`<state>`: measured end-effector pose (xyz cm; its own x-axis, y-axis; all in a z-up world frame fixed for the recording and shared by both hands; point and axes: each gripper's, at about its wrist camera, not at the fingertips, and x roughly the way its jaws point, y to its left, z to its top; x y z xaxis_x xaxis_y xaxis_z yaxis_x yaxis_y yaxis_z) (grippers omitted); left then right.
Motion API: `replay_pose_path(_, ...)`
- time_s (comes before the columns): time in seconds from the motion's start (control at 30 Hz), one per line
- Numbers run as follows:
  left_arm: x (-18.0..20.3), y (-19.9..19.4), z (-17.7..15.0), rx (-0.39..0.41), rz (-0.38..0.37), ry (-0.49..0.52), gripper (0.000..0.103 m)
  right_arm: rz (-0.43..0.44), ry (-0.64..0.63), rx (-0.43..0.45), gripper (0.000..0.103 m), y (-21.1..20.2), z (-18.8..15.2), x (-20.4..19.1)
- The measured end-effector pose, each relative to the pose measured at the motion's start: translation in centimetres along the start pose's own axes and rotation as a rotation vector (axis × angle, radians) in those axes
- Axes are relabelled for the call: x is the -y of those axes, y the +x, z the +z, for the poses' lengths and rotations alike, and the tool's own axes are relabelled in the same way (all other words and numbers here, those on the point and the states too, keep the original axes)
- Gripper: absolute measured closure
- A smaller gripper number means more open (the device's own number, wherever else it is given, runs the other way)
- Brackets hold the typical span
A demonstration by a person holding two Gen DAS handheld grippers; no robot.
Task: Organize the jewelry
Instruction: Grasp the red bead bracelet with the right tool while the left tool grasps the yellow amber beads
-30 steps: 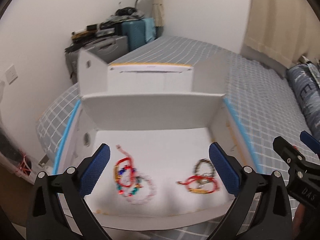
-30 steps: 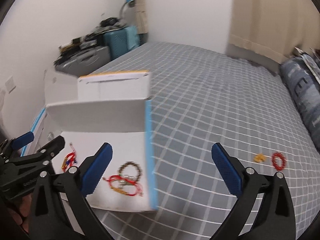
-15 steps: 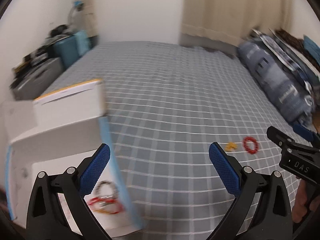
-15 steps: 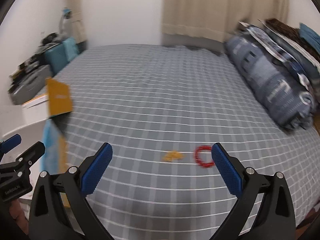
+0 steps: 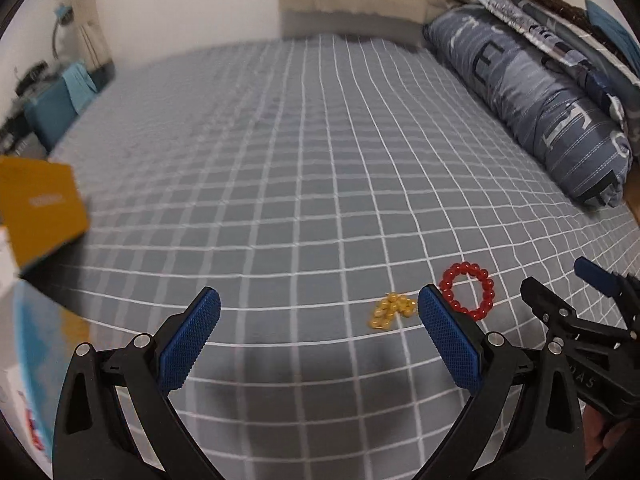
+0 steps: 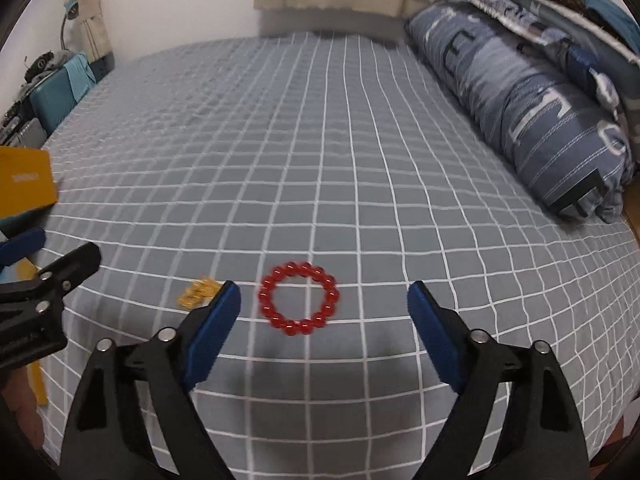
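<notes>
A red bead bracelet lies flat on the grey checked bedspread, with a small heap of yellow beads just left of it. My right gripper hovers over the red bracelet; its jaws are closing but stand wide, and nothing is pressed between them. In the left wrist view the yellow beads and the red bracelet sit by the right fingertip. My left gripper stands open and empty above the bedspread, left of the yellow beads. The right gripper's black frame shows at the far right of that view.
The yellow flap of the cardboard box shows at the left edge, its white and blue side below it. A rolled blue quilt lies along the bed's right side. Suitcases and clutter stand beyond the far left corner.
Both grippers have swung right, away from the box with its bracelets, and sunk toward the red bracelet and yellow beads. The right gripper's jaws have narrowed a little.
</notes>
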<state>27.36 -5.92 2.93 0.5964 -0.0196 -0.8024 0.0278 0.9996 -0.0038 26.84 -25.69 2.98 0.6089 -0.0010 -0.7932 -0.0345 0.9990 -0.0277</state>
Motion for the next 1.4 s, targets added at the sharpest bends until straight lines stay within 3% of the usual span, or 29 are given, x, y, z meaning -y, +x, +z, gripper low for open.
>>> replay_pose_path(0.27, 1.9, 5.4, -0.7, -0.050, -0.003, -0.001, 0.006, 0.017, 0.012, -0.053, 0.039, 4.1, -0.6, 0.9)
replay_pose_path(0.9, 4.1, 10.9, -2.2, -0.095, -0.015, 0.002, 0.009, 0.045, 0.067, -0.148, 0.069, 9.8, -2.0, 1.6)
replay_pose_path(1.0, 4.2, 11.4, -2.2, -0.098, -0.013, 0.003, 0.020, 0.047, 0.067, -0.146, 0.076, 10.0, -2.1, 1.5)
replay_pose_path(1.13, 4.0, 11.4, -2.2, -0.102, -0.010, -0.002, 0.046, 0.062, 0.065, -0.151, 0.087, 10.3, -2.0, 1.2)
replay_pose_path(1.3, 3.6, 11.0, -2.2, -0.120, -0.009, -0.002, 0.085, 0.053, 0.052, -0.145, 0.088, 10.1, -2.0, 0.7)
replay_pose_path(1.4, 3.3, 10.9, -2.1, -0.122, -0.014, 0.002, 0.094, 0.055, 0.051, -0.141, 0.088, 10.0, -2.0, 0.7)
